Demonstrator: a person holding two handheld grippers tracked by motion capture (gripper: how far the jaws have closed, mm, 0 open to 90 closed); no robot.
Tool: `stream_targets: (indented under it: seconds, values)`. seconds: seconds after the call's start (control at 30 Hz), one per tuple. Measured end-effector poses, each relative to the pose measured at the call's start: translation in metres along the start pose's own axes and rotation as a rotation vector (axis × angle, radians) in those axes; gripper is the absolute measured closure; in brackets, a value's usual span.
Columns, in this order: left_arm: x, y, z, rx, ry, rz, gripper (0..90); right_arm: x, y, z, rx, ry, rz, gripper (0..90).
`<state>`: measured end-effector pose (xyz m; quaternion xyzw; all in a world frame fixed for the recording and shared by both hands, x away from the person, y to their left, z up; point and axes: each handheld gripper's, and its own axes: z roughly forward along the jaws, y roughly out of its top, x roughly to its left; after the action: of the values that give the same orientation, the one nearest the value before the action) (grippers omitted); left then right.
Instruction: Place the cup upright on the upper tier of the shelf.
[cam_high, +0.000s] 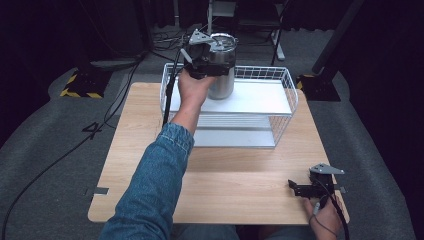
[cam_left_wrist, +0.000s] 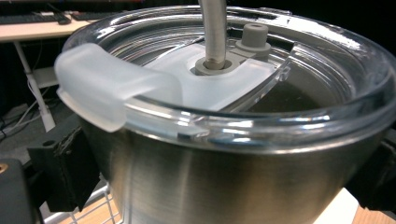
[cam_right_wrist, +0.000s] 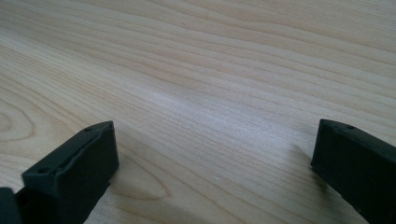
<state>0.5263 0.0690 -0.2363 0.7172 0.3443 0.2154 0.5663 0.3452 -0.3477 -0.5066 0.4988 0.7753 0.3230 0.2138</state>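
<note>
Step in hand: we judge that we are carrying the steel tumbler (cam_high: 221, 67) with the left tool (cam_high: 202, 57), either setting it onto or lifting it off the white shelf (cam_high: 260, 97) inside the wire basket (cam_high: 289, 85).
Left tool: its jaws are spread wide and pressed against both sides of the tumbler just under the rim; the left gripper view shows a black pad on each flank of the steel wall (cam_left_wrist: 224, 186).
Right tool: the right tool (cam_high: 312, 187) lies low at the near right corner of the tabletop (cam_high: 240, 175), jaws well apart with nothing between them but bare wood.
Where the tumbler is: upright at the back left of the basket, its base at or just above the shelf; we cannot tell whether it touches.
Doing it well: we should keep the tumbler plumb, hold the squeeze steady on the smooth steel, and move it straight up or down so the base meets the shelf flat.
Lid and straw: the clear lid (cam_left_wrist: 327, 112) carries a frosted slider tab (cam_left_wrist: 98, 84) and a metal straw (cam_left_wrist: 214, 32); a tilt could swing the straw or spill whatever is inside.
In the way: the basket's back and left wires stand close to the tumbler and the hand (cam_high: 192, 87), so sideways room is scant.
Around: cables (cam_high: 55, 160) and stand feet lie on the grey floor, well apart from the work.
</note>
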Motion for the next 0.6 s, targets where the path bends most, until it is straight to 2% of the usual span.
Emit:
stream_targets:
  seconds: [0.13,0.33,0.6]
  values:
    - [0.001,-0.0009,0.0011,0.006,-0.008,-0.003,3.8,0.0,0.0,0.0,0.0,0.0,0.0,0.5]
    - [-0.0005,-0.0029,0.0045,0.033,-0.006,0.014,3.8,0.0,0.0,0.0,0.0,0.0,0.0,0.5]
    - [0.0007,-0.0047,0.0071,0.053,-0.012,0.01,3.7,0.0,0.0,0.0,0.0,0.0,0.0,0.5]
